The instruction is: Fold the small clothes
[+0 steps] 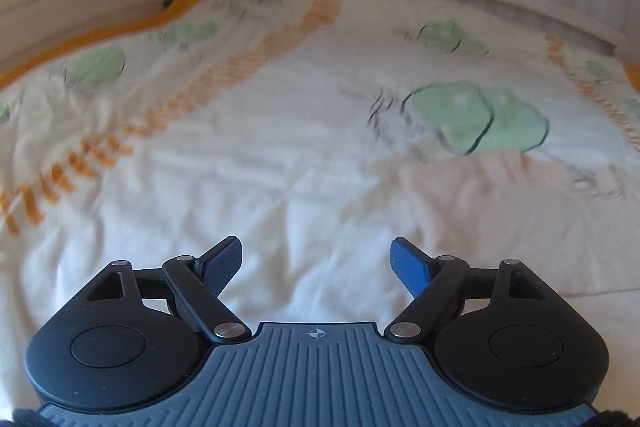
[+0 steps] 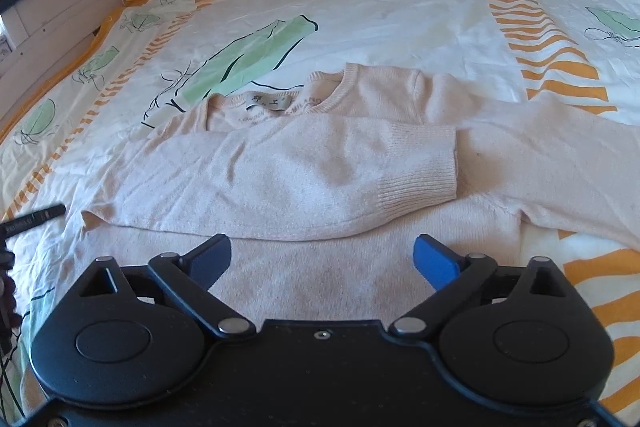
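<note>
Right gripper (image 2: 322,255) hovers agape — over sweater (image 2: 320,163).

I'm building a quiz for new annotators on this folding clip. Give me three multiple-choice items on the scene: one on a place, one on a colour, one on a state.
1. Where does the folded sleeve lie?
A. Across the sweater's chest
B. Hanging off the bed
C. Under the bedspread

2. What colour are the bedspread's stripes?
A. Blue
B. Orange
C. Red

3. How does the right hand-held gripper stand?
A. Shut on the sleeve
B. Shut on the collar
C. Open, holding nothing

Answers:
1 A: the sleeve runs across the sweater's front below the collar, its ribbed cuff ending on the body.
2 B: orange striped bands cross the white cloth beside the green leaves.
3 C: its fingers stand wide apart over the sweater, with nothing pinched between them.
</note>
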Demonstrator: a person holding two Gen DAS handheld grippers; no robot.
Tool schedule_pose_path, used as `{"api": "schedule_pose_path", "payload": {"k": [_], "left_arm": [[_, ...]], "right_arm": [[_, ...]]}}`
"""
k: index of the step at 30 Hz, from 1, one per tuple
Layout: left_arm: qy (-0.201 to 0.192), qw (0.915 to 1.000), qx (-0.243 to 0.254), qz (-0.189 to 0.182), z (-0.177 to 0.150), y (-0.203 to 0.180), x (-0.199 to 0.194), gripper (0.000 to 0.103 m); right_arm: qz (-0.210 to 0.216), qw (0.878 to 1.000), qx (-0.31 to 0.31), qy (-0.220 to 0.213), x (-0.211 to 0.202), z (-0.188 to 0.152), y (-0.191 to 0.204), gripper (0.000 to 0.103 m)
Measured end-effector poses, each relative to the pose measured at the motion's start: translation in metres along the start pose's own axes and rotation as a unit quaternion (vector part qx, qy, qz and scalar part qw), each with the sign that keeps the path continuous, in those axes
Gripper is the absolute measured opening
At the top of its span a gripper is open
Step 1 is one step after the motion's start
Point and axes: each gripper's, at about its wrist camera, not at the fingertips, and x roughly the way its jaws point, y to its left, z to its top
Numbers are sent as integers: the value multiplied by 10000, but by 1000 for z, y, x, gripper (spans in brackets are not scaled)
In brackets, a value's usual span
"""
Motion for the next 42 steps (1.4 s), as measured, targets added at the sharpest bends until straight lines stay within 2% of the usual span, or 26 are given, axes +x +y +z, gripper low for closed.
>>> {"api": "schedule_pose_path", "payload": {"k": [3,6,8,9,10,11,14,20,25,27,31,37,40,42], "left_arm": [[-27,9976,662,-200,3,-27,9,82],[150,9940,1030,-346,-4,-45,26,82],[372,9922,1172,-196,-11,-47,37,83],[426,9919,1187,-149,-13,-45,40,88],[411,9928,1111,-146,-16,-39,41,94],[450,9939,1001,-108,-17,-34,42,97],[600,9958,663,-213,-17,-22,42,98],[645,9959,576,-249,-18,-20,41,98],[670,9964,321,-412,-18,-13,43,101],[646,9966,265,-447,-18,-12,39,101],[617,9967,269,-457,-19,-12,31,101],[729,9959,227,-495,-16,-12,36,101],[784,9955,197,-493,-14,-12,37,101],[817,9953,154,-507,-11,-11,38,101]], "right_arm": [[64,9999,-60,50,3,-1,3,103],[59,9998,-154,82,4,-3,5,103],[53,9998,-147,81,4,-4,5,103],[64,9999,-119,74,4,-3,4,103],[76,9999,-89,72,4,-3,3,103],[84,9999,-65,72,4,-2,2,103],[85,9999,-54,80,5,-2,2,103],[-112,9990,-178,389,15,-9,1,103],[-363,9955,-776,415,21,-17,15,103],[-337,9952,-842,376,17,-17,17,103],[-33,9984,-562,23,7,-9,9,103],[-174,9993,78,-315,5,7,-27,103],[-242,9986,138,-444,6,16,-37,103],[-139,9985,192,-483,9,22,-40,103]]}}
